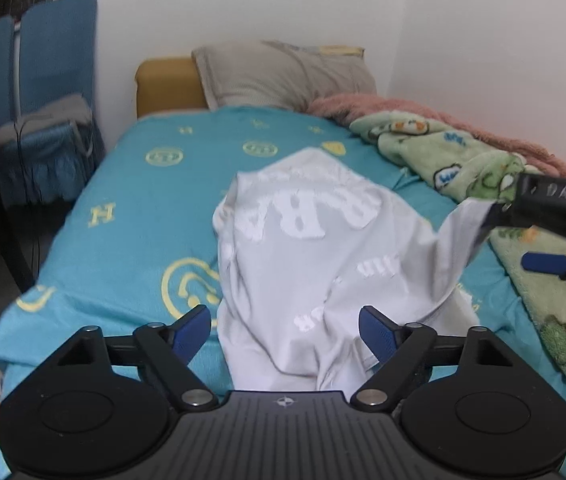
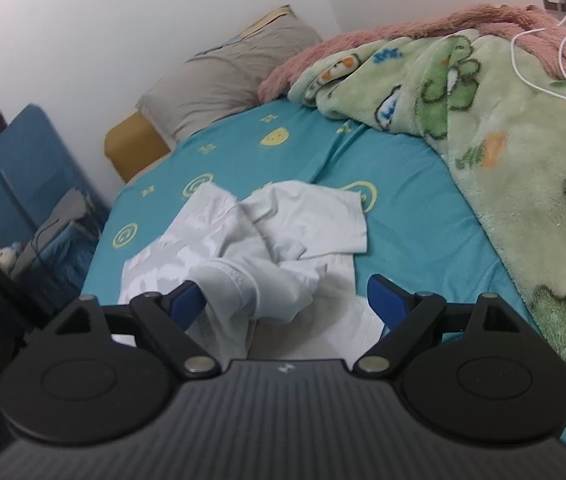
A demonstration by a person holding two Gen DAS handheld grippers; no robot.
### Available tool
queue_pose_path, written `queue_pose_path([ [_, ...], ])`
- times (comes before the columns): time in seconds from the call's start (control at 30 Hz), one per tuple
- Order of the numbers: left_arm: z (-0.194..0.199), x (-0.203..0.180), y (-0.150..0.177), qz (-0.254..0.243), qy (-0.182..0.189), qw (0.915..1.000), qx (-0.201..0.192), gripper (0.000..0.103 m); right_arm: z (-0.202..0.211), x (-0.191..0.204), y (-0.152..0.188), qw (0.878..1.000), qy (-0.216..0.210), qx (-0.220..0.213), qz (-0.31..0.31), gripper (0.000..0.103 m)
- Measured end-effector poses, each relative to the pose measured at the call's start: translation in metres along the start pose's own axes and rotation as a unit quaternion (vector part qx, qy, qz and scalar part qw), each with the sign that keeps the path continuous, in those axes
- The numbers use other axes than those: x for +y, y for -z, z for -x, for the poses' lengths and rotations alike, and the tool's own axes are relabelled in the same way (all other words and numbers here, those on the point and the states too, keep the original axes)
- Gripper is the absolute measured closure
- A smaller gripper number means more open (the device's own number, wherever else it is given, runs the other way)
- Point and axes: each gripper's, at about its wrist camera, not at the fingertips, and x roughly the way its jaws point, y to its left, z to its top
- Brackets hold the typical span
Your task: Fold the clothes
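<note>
On the far left you can see blue chairs next to the bed, which has a blue sheet with yellow smiley faces. Your left gripper has its blue fingers spread wide apart, and they grip nothing; the cloth only lies between them. The white T-shirt is in the middle of the bed, bunched up and crumpled, with pale letters on it. In the right wrist view, your right gripper also has its fingers wide apart. A white fold of the shirt hangs over the left finger, but the fingers do not squeeze it. In the left wrist view, one edge of the shirt is lifted up at that gripper. Far back lies a grey pillow. On the right side of the bed are a green blanket with frogs and a pink fuzzy blanket. A white cable lies on them.
</note>
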Motion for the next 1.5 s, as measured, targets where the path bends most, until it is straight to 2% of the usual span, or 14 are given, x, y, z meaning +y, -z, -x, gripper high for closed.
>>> queue_pose_path([
  [0.1, 0.013, -0.006, -0.003, -0.008, 0.000, 0.9999, -0.010, 0.009, 0.008, 0.007, 0.005, 1.000, -0.003, 0.013, 0.021, 0.015],
  [0.3, 0.028, -0.014, -0.003, -0.022, 0.008, 0.9994, -0.025, 0.007, 0.029, 0.015, 0.010, 0.998, -0.001, 0.008, 0.057, 0.015],
  [0.4, 0.026, -0.018, 0.002, -0.038, 0.025, 0.9989, -0.008, 0.007, 0.032, 0.013, 0.008, 0.999, 0.000, 0.005, 0.048, 0.015],
  [0.53, 0.011, -0.037, 0.024, -0.114, 0.041, 0.9913, 0.051, 0.007, 0.032, 0.007, 0.004, 0.999, 0.018, 0.008, 0.038, 0.015],
  [0.63, -0.008, -0.053, 0.045, -0.183, 0.015, 0.9777, 0.102, 0.007, 0.032, -0.002, 0.003, 0.999, 0.023, 0.016, 0.025, 0.015],
  [0.7, -0.021, -0.057, 0.055, -0.210, -0.021, 0.9698, 0.122, 0.007, 0.027, -0.007, 0.004, 0.999, 0.023, 0.028, 0.018, 0.015],
  [0.73, -0.023, -0.055, 0.055, -0.210, -0.043, 0.9694, 0.120, 0.007, 0.025, -0.010, 0.005, 0.999, 0.023, 0.035, 0.014, 0.015],
  [0.87, -0.011, -0.026, 0.038, -0.131, -0.096, 0.9846, 0.064, 0.007, 0.015, -0.015, 0.012, 0.998, 0.020, 0.066, 0.008, 0.015],
  [0.93, -0.003, -0.010, 0.028, -0.078, -0.114, 0.9897, 0.039, 0.007, 0.010, -0.014, 0.016, 0.997, 0.014, 0.080, 0.011, 0.015],
  [1.0, 0.004, 0.004, 0.021, -0.039, -0.131, 0.9905, 0.019, 0.007, 0.006, -0.005, 0.020, 0.995, -0.009, 0.091, 0.032, 0.015],
  [1.13, 0.012, 0.021, 0.009, 0.008, -0.150, 0.9886, -0.004, 0.007, 0.005, 0.033, 0.035, 0.985, -0.064, 0.093, 0.129, 0.015],
  [1.27, 0.015, 0.025, 0.005, 0.028, -0.141, 0.9896, -0.005, 0.007, 0.001, 0.070, 0.057, 0.960, -0.086, 0.078, 0.254, 0.015],
  [1.4, 0.013, 0.026, 0.006, 0.030, -0.140, 0.9897, -0.007, 0.007, -0.026, 0.076, 0.069, 0.947, -0.034, 0.103, 0.303, 0.015],
  [1.5, 0.010, 0.027, 0.007, 0.032, -0.140, 0.9897, -0.005, 0.007, -0.045, 0.059, 0.065, 0.955, 0.018, 0.112, 0.272, 0.015],
])
